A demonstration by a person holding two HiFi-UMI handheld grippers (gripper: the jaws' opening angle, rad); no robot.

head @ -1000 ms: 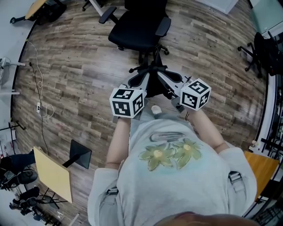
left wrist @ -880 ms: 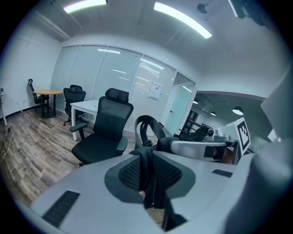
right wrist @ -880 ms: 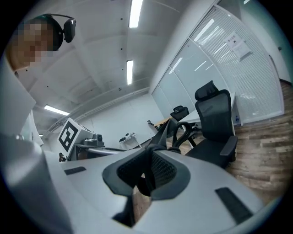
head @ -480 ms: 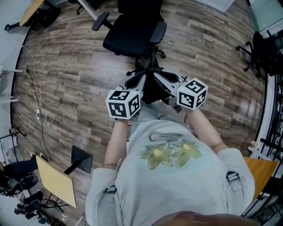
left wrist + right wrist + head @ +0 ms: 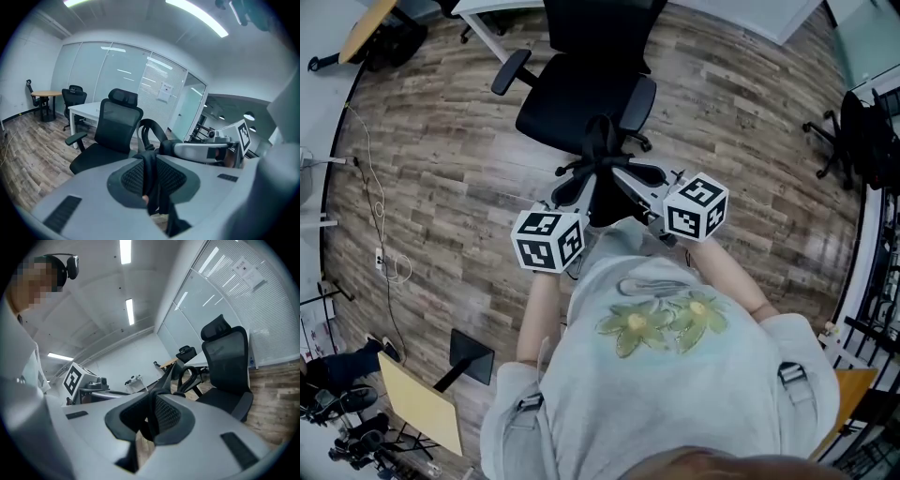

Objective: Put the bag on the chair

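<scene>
While you stand facing the black mesh-backed office chair (image 5: 581,98), both of your tools are clamped on the black fabric bag (image 5: 605,192). Your left gripper (image 5: 151,164) has its 2 jaws drawn almost together, and the ribbed pads pinch a thin black strap (image 5: 150,185) of the bag between them. Your right gripper (image 5: 151,416) is set the same way, its jaws narrowed onto another black strap that runs up between the pads.

The bag hangs in the air between the 2 grippers, just in front of the chair's seat and not resting on it. Its looped carry handles (image 5: 598,141) rise above the jaws on the side toward the chair. In the head view they overlap the seat's front edge, but you cannot tell from that view alone whether they touch it.

The seat faces you, with the backrest and headrest on its far side and 1 armrest at each side. Behind the chair stands a white desk (image 5: 86,110). Grey-brown wood-plank floor (image 5: 441,150) lies under and around the chair.
</scene>
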